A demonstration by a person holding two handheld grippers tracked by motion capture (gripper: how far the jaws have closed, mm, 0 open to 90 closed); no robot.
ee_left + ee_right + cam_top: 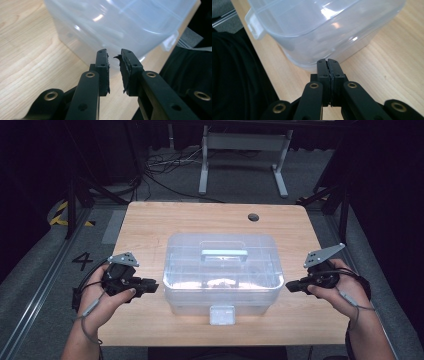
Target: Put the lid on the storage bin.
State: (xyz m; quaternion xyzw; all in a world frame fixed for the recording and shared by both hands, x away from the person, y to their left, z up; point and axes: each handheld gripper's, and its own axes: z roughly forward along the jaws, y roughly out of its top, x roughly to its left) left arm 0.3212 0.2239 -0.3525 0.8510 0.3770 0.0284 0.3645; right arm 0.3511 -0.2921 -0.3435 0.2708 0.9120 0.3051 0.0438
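High view: left gripper (152, 285) slightly parted, right gripper (291, 286) clenched empty, flanking plastic box (222, 270).

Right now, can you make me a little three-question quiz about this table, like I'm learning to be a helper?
1. True or false: the right gripper is shut with nothing between its jaws.
2. What stands between the two grippers? A) clear plastic box with lid B) red bucket C) stack of plates
3. Fill in: the left gripper has its jaws slightly ____.

Key
1. True.
2. A, the clear plastic box on the wooden table.
3. Open.
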